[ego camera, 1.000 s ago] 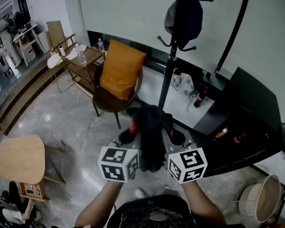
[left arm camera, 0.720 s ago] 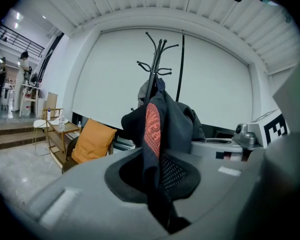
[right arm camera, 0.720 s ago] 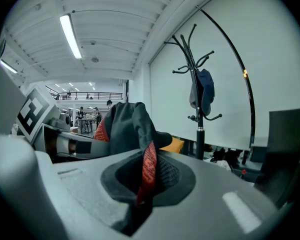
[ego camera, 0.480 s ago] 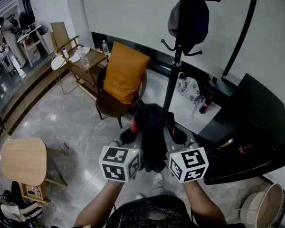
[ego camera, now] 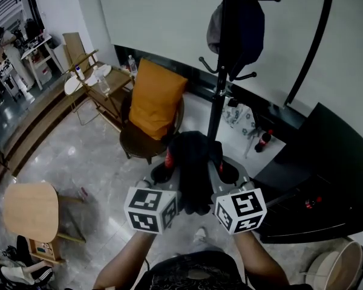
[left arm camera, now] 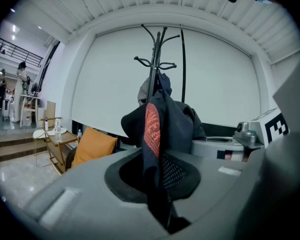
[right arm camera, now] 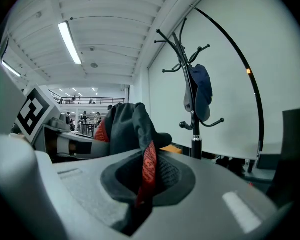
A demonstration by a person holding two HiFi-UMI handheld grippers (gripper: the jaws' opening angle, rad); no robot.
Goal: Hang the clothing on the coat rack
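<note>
A dark garment with red trim (ego camera: 193, 165) hangs bunched between my two grippers, in front of the black coat rack (ego camera: 221, 71). My left gripper (ego camera: 172, 180) is shut on the garment's left part (left arm camera: 157, 134). My right gripper (ego camera: 216, 177) is shut on its right part (right arm camera: 135, 129), with a red strip (right arm camera: 149, 169) caught between the jaws. The rack's pole (left arm camera: 152, 79) rises straight ahead with curved hooks at the top. A dark blue cap (ego camera: 239, 26) hangs on one hook (right arm camera: 200, 91). The garment is held lower than the hooks.
A round chair with an orange cushion (ego camera: 154, 98) stands left of the rack. A wooden side table (ego camera: 100, 83) with bottles is further left. A black cabinet (ego camera: 314, 174) is at the right, a round wooden stool (ego camera: 27, 204) at lower left, a white basket (ego camera: 336, 264) at lower right.
The view has shifted slightly closer to the rack; the chair and the rack sit a little lower and nearer. Both grippers keep the same hold on the garment.
</note>
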